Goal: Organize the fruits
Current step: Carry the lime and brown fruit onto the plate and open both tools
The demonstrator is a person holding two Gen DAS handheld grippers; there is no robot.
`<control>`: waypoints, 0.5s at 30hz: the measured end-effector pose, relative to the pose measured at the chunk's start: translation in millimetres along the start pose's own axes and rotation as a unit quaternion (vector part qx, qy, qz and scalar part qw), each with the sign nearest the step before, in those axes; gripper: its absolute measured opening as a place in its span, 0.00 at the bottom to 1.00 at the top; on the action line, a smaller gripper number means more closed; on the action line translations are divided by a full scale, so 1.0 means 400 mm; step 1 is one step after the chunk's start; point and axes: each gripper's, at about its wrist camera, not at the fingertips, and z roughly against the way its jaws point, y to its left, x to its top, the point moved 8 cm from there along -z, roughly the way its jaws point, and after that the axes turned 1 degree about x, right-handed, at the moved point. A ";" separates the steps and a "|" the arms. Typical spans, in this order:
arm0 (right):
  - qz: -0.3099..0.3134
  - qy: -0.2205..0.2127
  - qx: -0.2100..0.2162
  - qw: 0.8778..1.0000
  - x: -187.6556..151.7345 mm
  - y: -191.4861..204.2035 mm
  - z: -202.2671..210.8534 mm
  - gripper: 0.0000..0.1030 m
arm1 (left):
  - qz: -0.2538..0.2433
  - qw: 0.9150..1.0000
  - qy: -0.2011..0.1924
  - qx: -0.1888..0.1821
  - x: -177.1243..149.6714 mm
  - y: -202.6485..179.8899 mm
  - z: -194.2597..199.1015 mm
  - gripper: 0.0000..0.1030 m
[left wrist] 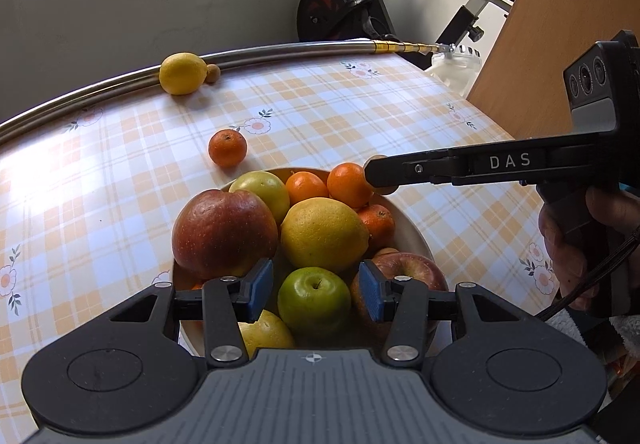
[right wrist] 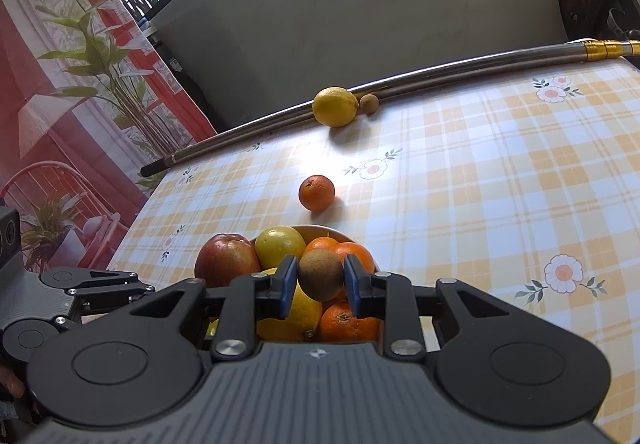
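Note:
A cream bowl (left wrist: 416, 228) on the checked tablecloth holds red apples, a green apple (left wrist: 314, 302), yellow citrus and several mandarins. My left gripper (left wrist: 315, 286) hangs open just above the green apple, its blue pads on either side of it and not pressing. My right gripper (right wrist: 321, 284) is shut on a brown kiwi (right wrist: 320, 272) over the bowl's far side; in the left wrist view the right gripper (left wrist: 378, 176) comes in from the right beside a mandarin (left wrist: 349, 184). Loose on the table lie a mandarin (right wrist: 316, 192), a lemon (right wrist: 335, 106) and a small brown fruit (right wrist: 369, 102).
A long metal pole (left wrist: 280, 50) lies along the table's far edge, with the lemon against it. An exercise bike (left wrist: 360, 4) stands beyond the table. A wooden panel (left wrist: 560, 44) rises at the right. A hand (left wrist: 568, 244) holds the right gripper's handle.

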 end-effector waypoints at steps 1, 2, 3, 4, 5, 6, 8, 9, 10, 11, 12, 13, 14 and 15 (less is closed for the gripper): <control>0.000 0.000 0.000 1.000 0.000 0.000 0.000 0.27 | 0.000 1.000 -0.001 0.001 0.003 0.000 0.000 0.49; 0.000 0.000 0.000 1.000 0.000 0.000 0.000 0.27 | 0.001 1.000 -0.003 0.002 0.006 0.002 0.001 0.49; 0.000 0.000 0.000 1.000 0.000 0.000 0.000 0.27 | 0.003 1.000 -0.005 0.001 0.008 0.004 0.004 0.49; 0.000 0.000 0.000 1.000 0.000 0.000 0.000 0.27 | 0.007 1.000 -0.008 0.000 0.011 0.006 0.007 0.49; -0.001 0.001 0.001 1.000 -0.001 0.000 -0.002 0.27 | 0.011 1.000 -0.011 -0.001 0.014 0.009 0.011 0.49; -0.001 0.002 0.001 1.000 -0.001 0.000 -0.003 0.27 | 0.015 1.000 -0.016 -0.001 0.017 0.013 0.015 0.49; 0.001 0.005 0.003 1.000 -0.003 0.003 -0.008 0.27 | 0.020 0.999 -0.025 0.003 0.025 0.022 0.024 0.49; 0.001 0.007 0.004 1.000 -0.003 0.005 -0.011 0.27 | 0.024 0.999 -0.033 0.008 0.031 0.029 0.030 0.49; 0.002 0.008 0.005 1.000 -0.003 0.007 -0.014 0.27 | 0.029 0.999 -0.041 0.013 0.036 0.037 0.036 0.49; 0.004 0.009 0.006 1.000 -0.002 0.010 -0.017 0.27 | 0.036 0.998 -0.048 0.018 0.041 0.045 0.041 0.49; 0.005 0.010 0.007 1.000 0.000 0.012 -0.020 0.27 | 0.043 0.997 -0.056 0.022 0.046 0.053 0.047 0.49; 0.006 0.011 0.009 1.000 0.003 0.015 -0.024 0.27 | 0.052 0.996 -0.064 0.028 0.053 0.063 0.054 0.49; 0.007 0.012 0.010 1.000 0.006 0.017 -0.028 0.27 | 0.059 0.995 -0.070 0.034 0.057 0.073 0.059 0.49; 0.008 0.013 0.009 1.000 0.009 0.018 -0.032 0.27 | 0.066 0.994 -0.077 0.041 0.062 0.083 0.064 0.49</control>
